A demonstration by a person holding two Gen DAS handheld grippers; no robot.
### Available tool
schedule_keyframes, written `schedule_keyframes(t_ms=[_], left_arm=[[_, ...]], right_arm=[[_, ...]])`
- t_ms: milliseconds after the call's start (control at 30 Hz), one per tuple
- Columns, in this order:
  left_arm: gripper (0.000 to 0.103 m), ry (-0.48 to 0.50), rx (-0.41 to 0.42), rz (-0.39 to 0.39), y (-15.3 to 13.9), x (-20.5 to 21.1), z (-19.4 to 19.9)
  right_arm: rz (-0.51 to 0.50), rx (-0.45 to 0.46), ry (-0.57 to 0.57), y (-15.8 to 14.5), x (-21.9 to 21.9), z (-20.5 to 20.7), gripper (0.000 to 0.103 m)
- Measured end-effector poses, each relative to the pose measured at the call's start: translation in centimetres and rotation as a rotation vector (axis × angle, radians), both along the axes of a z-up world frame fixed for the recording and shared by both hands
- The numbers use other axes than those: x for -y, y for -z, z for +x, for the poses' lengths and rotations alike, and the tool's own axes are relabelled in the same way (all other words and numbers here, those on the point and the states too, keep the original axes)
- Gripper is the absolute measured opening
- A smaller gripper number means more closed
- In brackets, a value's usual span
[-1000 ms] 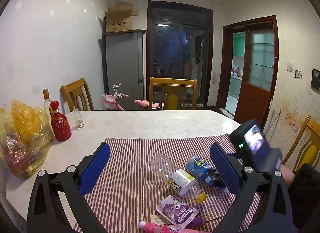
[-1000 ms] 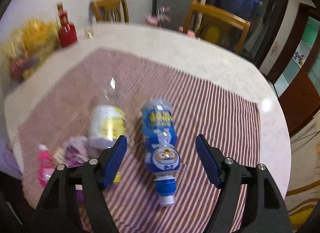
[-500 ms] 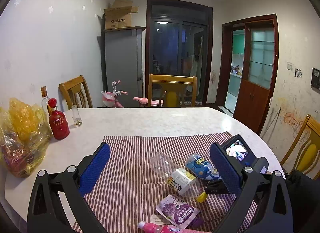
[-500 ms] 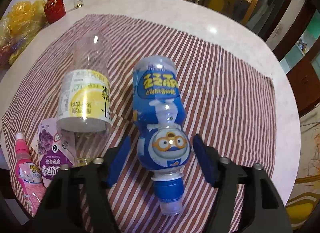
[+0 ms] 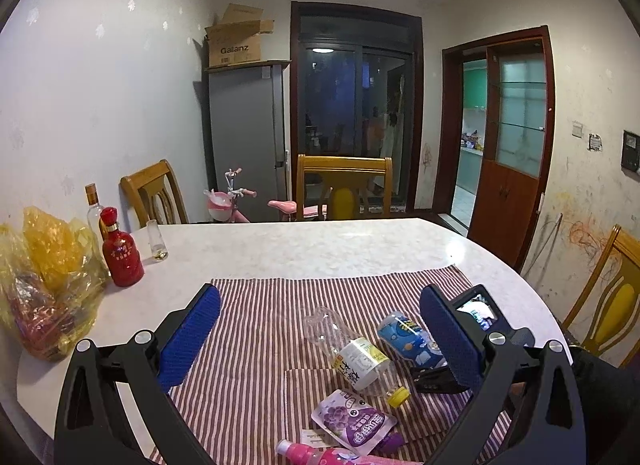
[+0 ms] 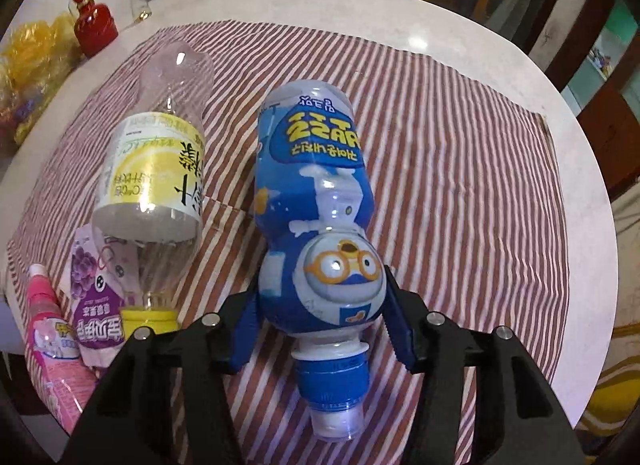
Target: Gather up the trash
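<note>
A blue cartoon-label bottle (image 6: 316, 193) lies on the striped cloth (image 6: 460, 169), cap toward me. My right gripper (image 6: 320, 297) points steeply down over its lower body; the jaws are closing with the bottle between them, and both pads touch its sides. In the left wrist view the same blue bottle (image 5: 404, 339) shows beside the right gripper (image 5: 430, 375). A clear bottle with a yellow label (image 6: 156, 161), a purple pouch (image 6: 94, 293) and a pink bottle (image 6: 48, 329) lie to the left. My left gripper (image 5: 320, 335) hovers open above the cloth, holding nothing.
The round white table (image 5: 320, 249) carries a red bottle (image 5: 122, 255), a small glass (image 5: 156, 241) and a yellow plastic bag (image 5: 44, 281) at its left. Wooden chairs (image 5: 344, 185) stand around it. A person's dark sleeve (image 5: 600, 393) is at the right edge.
My right gripper has come down over the blue bottle and its jaws have narrowed onto it. The left gripper has stayed where it was.
</note>
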State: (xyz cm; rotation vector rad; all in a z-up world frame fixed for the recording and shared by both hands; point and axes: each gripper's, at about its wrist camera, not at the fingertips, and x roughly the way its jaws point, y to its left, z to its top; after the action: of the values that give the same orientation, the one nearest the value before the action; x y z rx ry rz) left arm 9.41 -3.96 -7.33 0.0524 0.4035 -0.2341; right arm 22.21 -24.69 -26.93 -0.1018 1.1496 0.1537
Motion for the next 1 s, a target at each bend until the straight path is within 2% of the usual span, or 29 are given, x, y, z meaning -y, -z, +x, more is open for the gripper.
schedule_keyframes(t_ms=[200,300,367,433,500,567,700,733,833,1000], left_arm=[[0.097,0.031,-0.045,0.064,1.1,-0.6,0.9],[0.097,0.106,-0.099,0.126,2.8,-1.4,2.2],[0.097,0.202,-0.139,0.216,4.6,-1.2,3.4],[0.097,0.311,-0.216,0.322,7.1,-0.6,4.8],[0.097,0.366,-0.340,0.383,9.9,0.0,6.4],[0.097,0.387,-0.412,0.380,11.9,0.6,7.6],[0.097,0.428,-0.542,0.313,14.8,2.0,9.6],[0.097,0.424,-0.623,0.304,15.9,2.4,10.7],[0.097,0.389,-0.779,0.286,18.1,2.9,12.6],[0.096,0.378,-0.940,0.269,20.6,5.1,14.1]], right_arm=[[0.070,0.021,0.064,-1.6,2.4,-2.2,0.054],[0.125,0.037,0.097,-2.5,4.0,-3.8,0.054],[0.140,0.049,0.115,-2.9,4.8,-4.6,0.054],[0.148,0.057,0.127,-3.3,5.4,-5.2,0.054],[0.161,0.072,0.142,-3.9,6.1,-5.9,0.054],[0.174,0.087,0.155,-4.4,6.5,-6.4,0.054],[0.186,0.101,0.161,-5.0,6.4,-6.9,0.054],[0.188,0.102,0.161,-5.1,6.5,-7.0,0.054],[0.200,0.112,0.166,-5.4,6.8,-7.2,0.054],[0.226,0.124,0.173,-5.7,7.0,-7.4,0.054]])
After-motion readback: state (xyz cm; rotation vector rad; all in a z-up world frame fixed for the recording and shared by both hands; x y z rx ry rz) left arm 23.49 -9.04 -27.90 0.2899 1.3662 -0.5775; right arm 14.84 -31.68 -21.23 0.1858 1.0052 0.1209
